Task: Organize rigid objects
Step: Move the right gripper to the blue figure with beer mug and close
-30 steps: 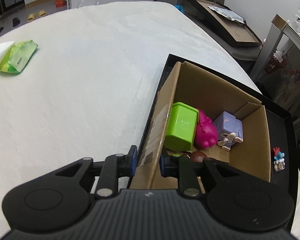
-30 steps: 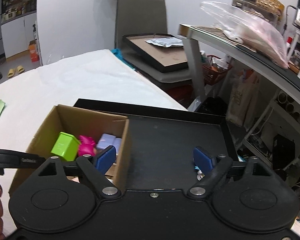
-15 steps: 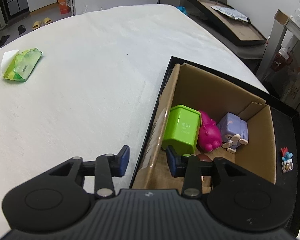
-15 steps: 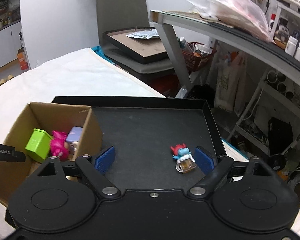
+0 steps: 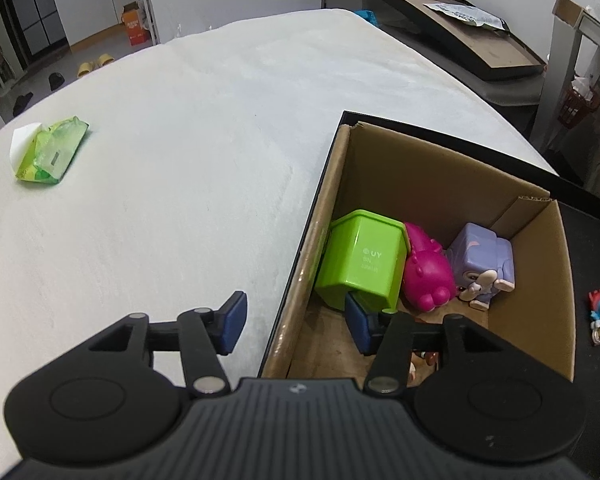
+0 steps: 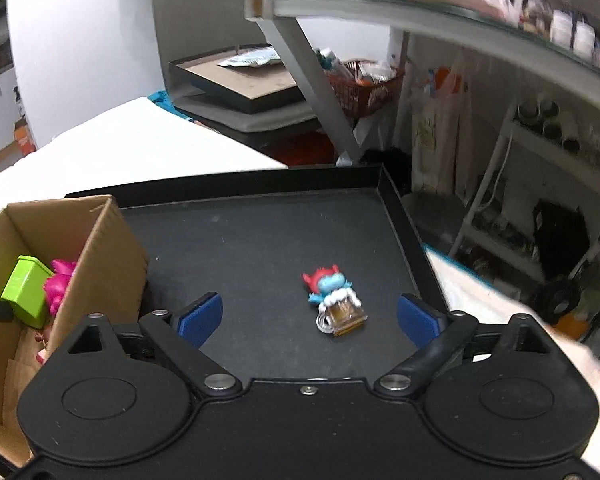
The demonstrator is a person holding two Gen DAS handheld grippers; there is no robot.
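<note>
1. The left hand-held gripper (image 5: 294, 322) is hanging open over the left wall of the cardboard box (image 5: 548, 280). One finger is outside the wall and one is inside, and they are not pinching it. It looks placed there so it can steady the box.

2. The box is sitting in the left part of a black tray (image 6: 260, 232), and the tray is lying on the white tabletop (image 5: 180, 140).

3. Three toys are lying close together in the box: a green block (image 5: 360, 258), a pink toy (image 5: 426, 268) and a purple toy (image 5: 482, 264). They seem to be put away already.

4. One little toy is lying alone on the tray floor, well apart from the box. It is a small blue figure (image 6: 336, 300) with red on its head.

5. The right hand-held gripper (image 6: 308, 316) is pointing right at that figure. Its fingers are spread wide and holding nothing. The figure is sitting between them, a bit ahead.

6. I think the figure is the next thing to pick up and drop in the box. It is small and bumpy, so it might slip.
</note>
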